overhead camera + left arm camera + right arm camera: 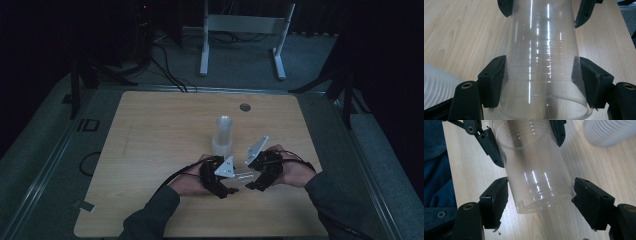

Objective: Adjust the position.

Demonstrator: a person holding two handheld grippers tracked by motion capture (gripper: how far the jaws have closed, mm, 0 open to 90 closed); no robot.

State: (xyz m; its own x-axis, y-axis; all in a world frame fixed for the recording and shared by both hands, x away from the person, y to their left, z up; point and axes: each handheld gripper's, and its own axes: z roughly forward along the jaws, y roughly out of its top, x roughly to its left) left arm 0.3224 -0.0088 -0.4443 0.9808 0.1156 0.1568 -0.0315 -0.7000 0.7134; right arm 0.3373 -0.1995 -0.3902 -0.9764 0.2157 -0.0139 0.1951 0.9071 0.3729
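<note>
A clear plastic cup (242,176) lies on its side just above the table, held between both grippers. My left gripper (233,188) is shut on the cup (544,50) near its open, ribbed rim, one jaw pressed to each side. My right gripper (251,183) is shut on the cup (536,170) at its closed base end. In the right gripper view the left gripper's jaws clamp the far rim end. In the left gripper view the right gripper's jaws grip the far end of the cup.
A stack of translucent cups (222,134) stands upside down on the wooden table (150,130), just beyond the grippers. It also appears as ribbed cups (609,131) at the upper right and at the lower left (436,85). A round grommet (244,107) sits near the far edge.
</note>
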